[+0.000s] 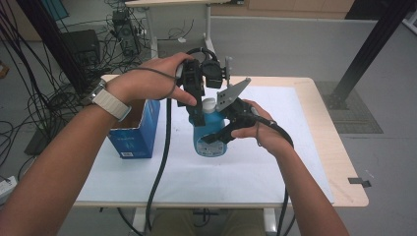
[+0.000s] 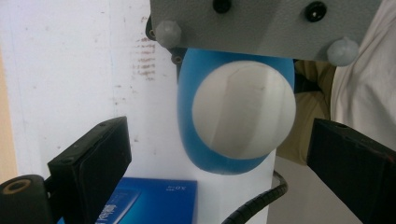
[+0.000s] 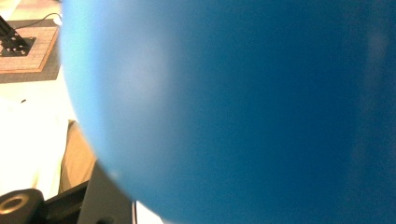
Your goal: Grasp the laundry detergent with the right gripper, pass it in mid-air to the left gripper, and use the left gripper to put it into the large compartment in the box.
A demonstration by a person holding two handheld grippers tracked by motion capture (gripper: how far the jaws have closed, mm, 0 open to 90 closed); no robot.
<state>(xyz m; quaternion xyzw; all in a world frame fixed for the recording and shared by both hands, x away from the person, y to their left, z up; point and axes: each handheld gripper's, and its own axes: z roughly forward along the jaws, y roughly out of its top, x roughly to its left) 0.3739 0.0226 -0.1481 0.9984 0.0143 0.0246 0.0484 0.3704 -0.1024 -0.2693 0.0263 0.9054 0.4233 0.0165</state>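
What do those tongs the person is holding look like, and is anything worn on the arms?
Both tongs are black. The left tongs have two blocky jaws with flat pads, and a thick black cable hangs from them. The right tongs carry a grey three-cornered plate with white knobs and black screws, and trail a ribbed black cable. The forearms are bare; the left wrist wears a watch with a pale band.

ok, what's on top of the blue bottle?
A white cap sits on the blue bottle. The left gripper hangs above it, jaws open either side. The right gripper clamps the body; its grey plate covers the bottle's far edge.
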